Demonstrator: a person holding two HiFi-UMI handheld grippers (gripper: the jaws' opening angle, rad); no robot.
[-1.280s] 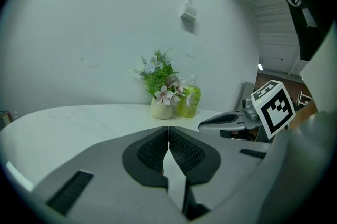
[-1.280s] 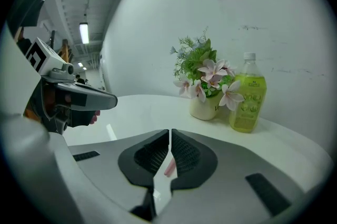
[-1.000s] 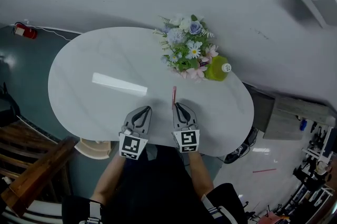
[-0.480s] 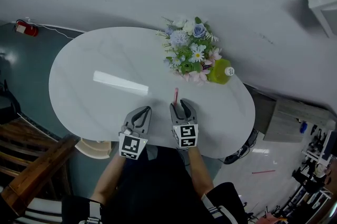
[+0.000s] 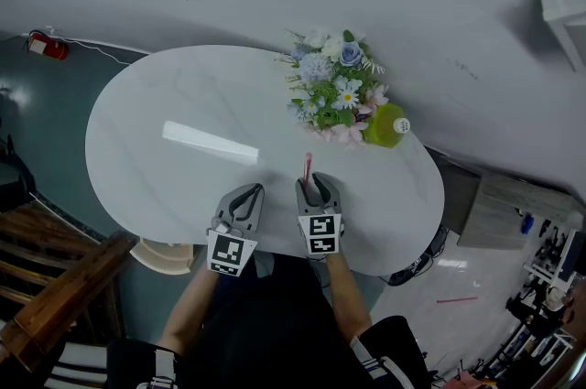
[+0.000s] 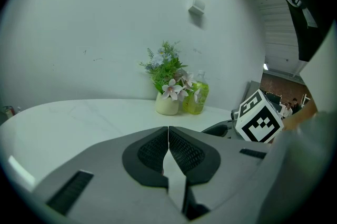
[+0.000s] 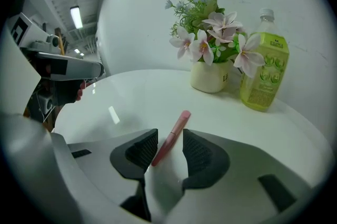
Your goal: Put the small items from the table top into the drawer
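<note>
Right claw (image 7: 169, 133), jaws just opened wide, straddles a slim pink stick (image 7: 178, 124) lying on the white table (image 7: 131, 96)

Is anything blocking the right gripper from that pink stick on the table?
Nothing visible does. The right gripper, its jaws just opened, already straddles the pink stick, which lies on the table between them, not yet squeezed.

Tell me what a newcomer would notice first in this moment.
The pot of flowers and the yellow-green bottle beside it stand at the far edge of the white oval table. Nearer the person, a slim pink stick lies on the table between the right gripper's jaws, which have just been opening and stand apart around it.
</note>
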